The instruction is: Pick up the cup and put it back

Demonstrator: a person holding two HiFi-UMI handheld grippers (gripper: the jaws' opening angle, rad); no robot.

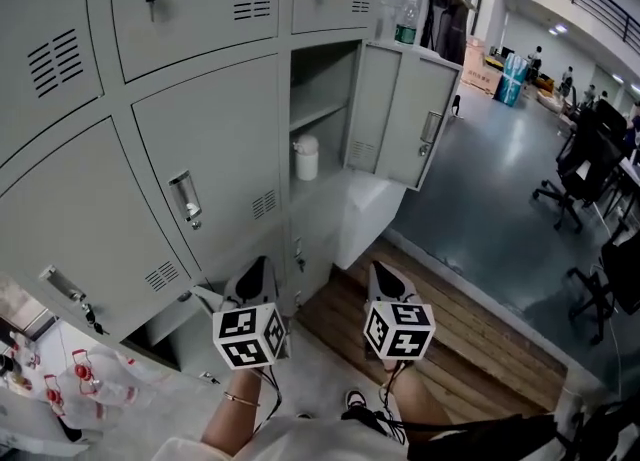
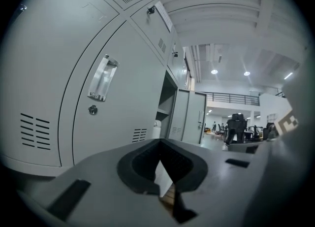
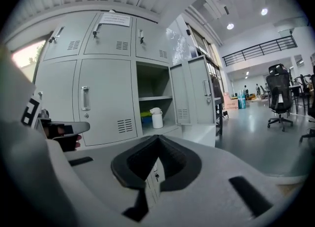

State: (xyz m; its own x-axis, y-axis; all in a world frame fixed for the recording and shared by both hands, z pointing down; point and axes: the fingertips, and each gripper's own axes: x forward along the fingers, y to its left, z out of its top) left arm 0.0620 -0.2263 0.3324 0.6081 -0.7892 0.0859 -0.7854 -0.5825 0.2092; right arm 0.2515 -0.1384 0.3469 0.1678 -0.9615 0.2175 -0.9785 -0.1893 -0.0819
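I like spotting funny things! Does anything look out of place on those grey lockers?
One locker door stands wide open, while the doors to its left are shut. A white cup stands inside, under the shelf. Nothing looks spilled or broken.

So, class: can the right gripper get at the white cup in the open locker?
Probably yes: the door hangs open and nothing blocks the cup, though the right gripper is shut and far off.

An office hall, with grey steel lockers (image 1: 210, 139) and swivel chairs (image 1: 575, 164).
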